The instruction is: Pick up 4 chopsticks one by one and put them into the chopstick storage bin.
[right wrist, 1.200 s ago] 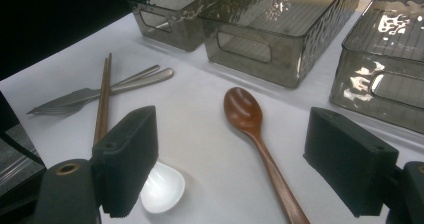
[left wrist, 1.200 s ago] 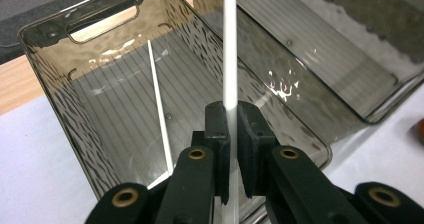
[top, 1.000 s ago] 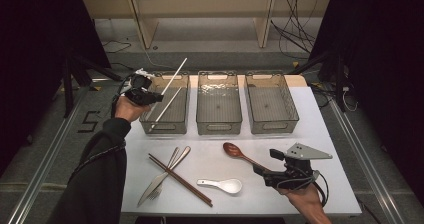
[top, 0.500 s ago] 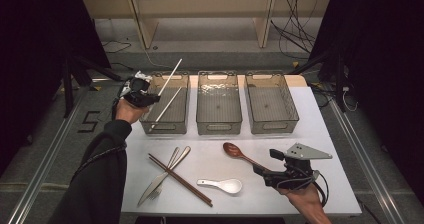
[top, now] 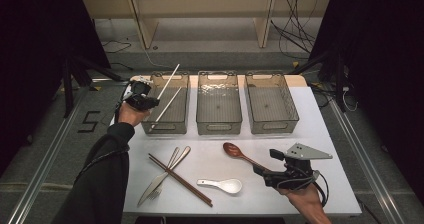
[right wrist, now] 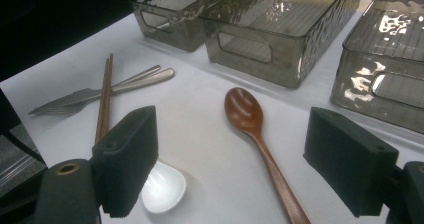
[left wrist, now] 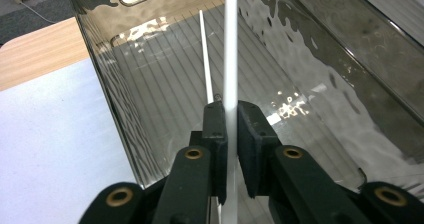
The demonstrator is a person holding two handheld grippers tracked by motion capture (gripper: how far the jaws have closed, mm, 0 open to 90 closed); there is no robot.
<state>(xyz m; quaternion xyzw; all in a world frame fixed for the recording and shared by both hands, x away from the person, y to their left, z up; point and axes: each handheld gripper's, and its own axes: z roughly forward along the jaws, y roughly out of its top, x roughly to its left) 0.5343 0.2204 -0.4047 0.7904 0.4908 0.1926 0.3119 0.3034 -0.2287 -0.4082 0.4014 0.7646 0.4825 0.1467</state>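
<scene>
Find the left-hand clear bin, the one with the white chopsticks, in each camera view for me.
High view: the left bin is leftmost of three, at the table's upper left.
Left gripper view: the left bin has its wall and ribbed floor across the frame, behind the white chopstick.
Right gripper view: the left bin is at top left, farthest of three.
Shared landmark: the white table.

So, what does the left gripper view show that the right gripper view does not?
Left gripper view: a white chopstick in the left gripper, whose jaws have just been opening, and a second chopstick lying in the left bin. Right gripper view: wooden spoon, white spoon, brown chopsticks and metal cutlery before the open right gripper. Shared: that bin and the white table.
</scene>
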